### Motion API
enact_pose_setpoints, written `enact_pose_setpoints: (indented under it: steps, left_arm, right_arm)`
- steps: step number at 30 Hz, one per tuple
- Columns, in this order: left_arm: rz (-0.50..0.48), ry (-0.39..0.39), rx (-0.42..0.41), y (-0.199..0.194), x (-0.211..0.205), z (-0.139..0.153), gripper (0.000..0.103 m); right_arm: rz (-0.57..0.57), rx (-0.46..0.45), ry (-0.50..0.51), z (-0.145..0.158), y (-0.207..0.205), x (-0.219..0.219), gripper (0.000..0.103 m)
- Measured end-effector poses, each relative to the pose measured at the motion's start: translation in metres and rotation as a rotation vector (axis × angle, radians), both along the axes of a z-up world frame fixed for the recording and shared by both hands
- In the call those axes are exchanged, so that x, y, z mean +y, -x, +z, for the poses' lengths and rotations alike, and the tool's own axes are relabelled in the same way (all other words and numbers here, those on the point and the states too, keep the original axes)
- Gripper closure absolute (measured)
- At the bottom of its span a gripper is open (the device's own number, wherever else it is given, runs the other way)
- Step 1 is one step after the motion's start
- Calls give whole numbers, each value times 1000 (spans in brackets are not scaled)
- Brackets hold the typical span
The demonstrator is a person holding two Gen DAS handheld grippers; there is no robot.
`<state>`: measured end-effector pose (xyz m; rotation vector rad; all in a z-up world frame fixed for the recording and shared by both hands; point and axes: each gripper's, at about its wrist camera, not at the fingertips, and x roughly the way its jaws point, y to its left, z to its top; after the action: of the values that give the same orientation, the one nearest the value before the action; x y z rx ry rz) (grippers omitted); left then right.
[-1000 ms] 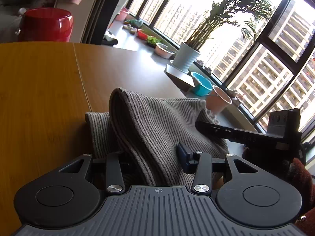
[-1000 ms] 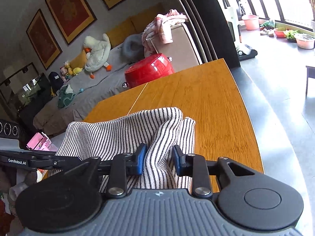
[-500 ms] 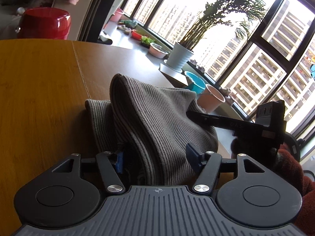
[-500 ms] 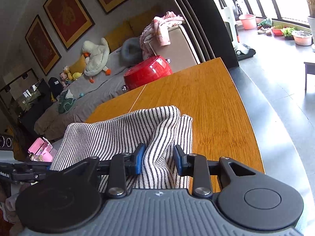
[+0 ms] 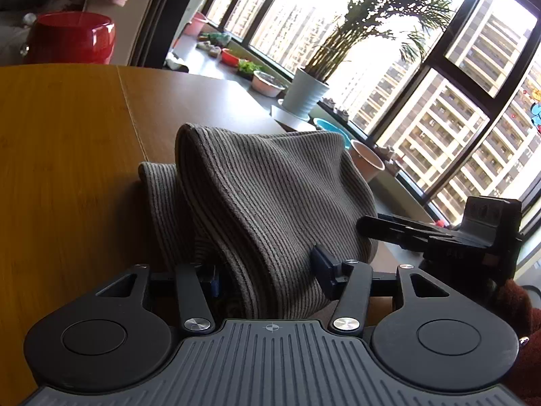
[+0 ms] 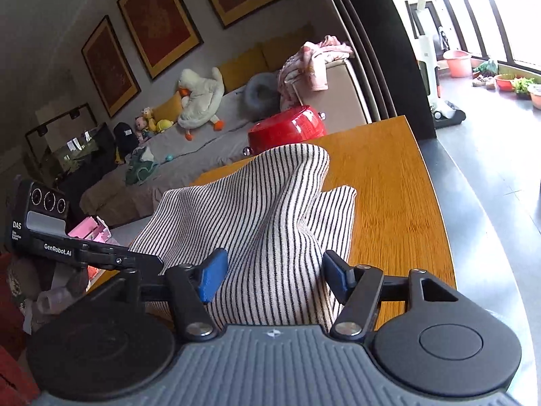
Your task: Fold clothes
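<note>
A black-and-white striped garment (image 5: 263, 203) lies bunched on the wooden table (image 5: 67, 155); in the right wrist view (image 6: 270, 209) it rises in a peaked fold. My left gripper (image 5: 267, 274) is open, its blue pads either side of the cloth's near edge. My right gripper (image 6: 274, 275) is open too, with cloth lying between its spread fingers. Each gripper shows in the other's view: the right one at the right (image 5: 439, 233), the left one at the left (image 6: 84, 253).
A red pot (image 6: 287, 132) stands at the table's far end. The table's right edge (image 6: 436, 203) drops to grey floor. Plant pots and bowls (image 5: 304, 94) line the window. A sofa with toys (image 6: 199, 101) is behind the table.
Both grippers have opened: the right one held the striped cloth a second ago and has now let go. The cloth's fold now stands higher in the right wrist view.
</note>
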<state>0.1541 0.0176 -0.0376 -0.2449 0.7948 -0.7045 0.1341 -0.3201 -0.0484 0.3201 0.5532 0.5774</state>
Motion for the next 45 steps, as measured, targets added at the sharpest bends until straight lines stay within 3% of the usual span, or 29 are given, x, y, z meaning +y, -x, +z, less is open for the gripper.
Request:
enact_pose_setpoints:
  steps: [1,3,5,7,10,11,12,14,18,21,24,27,32,37,40,43,45]
  left_arm:
    - [-15,0,-8,4,0,0,40]
    - [-45,-9,-28,12,0,-1,25]
    - [-67,-35,-42,19,-3,-5,24]
    - [-82,-71,-49,22,-9,-10,27]
    - [-95,-95,-69,20,-18,-11,43]
    - [-93,-71,-44,18,-17,-7,48]
    - [-89,-46,-18,15,-16,-4,53]
    - [-89,38,34,6,-7,3,56]
    - [-49,96,100,-16,2,3,60]
    - [-8,114,144,-34,7,-2,64]
    - [28,81,83,-33,13,8,62]
    - [65,45,17,-30,20,19,61]
    - [125,-15,-93,-26,31,36,60]
    - [18,-33,-236,-22,9,64,59]
    - [-52,-99,-250,-38,-23,62,56]
    - [-36,-223,-220,-73,-45,42,58]
    - [-33,-221,-203,-80,-43,37,59]
  right_arm:
    - [-3,1,-8,-1,1,0,41]
    - [-3,-5,-6,-1,2,1,40]
    - [1,1,-16,-2,1,0,40]
    - [11,18,-36,-3,-1,-2,36]
    - [29,19,-22,-3,-1,4,32]
    - [34,18,-8,-1,0,8,37]
    - [42,31,-23,1,0,8,50]
    - [57,60,-60,7,0,7,62]
    - [49,86,-161,31,-15,-10,74]
    - [-9,131,-147,30,-41,-10,75]
    - [-53,192,-30,4,-64,5,73]
    - [-62,182,-49,-2,-66,6,72]
    - [-66,110,48,3,-57,15,67]
    - [-75,110,49,3,-59,14,64]
    - [-78,106,61,3,-58,13,62]
    - [-88,82,106,8,-53,15,57]
    - [-101,33,164,18,-47,20,54]
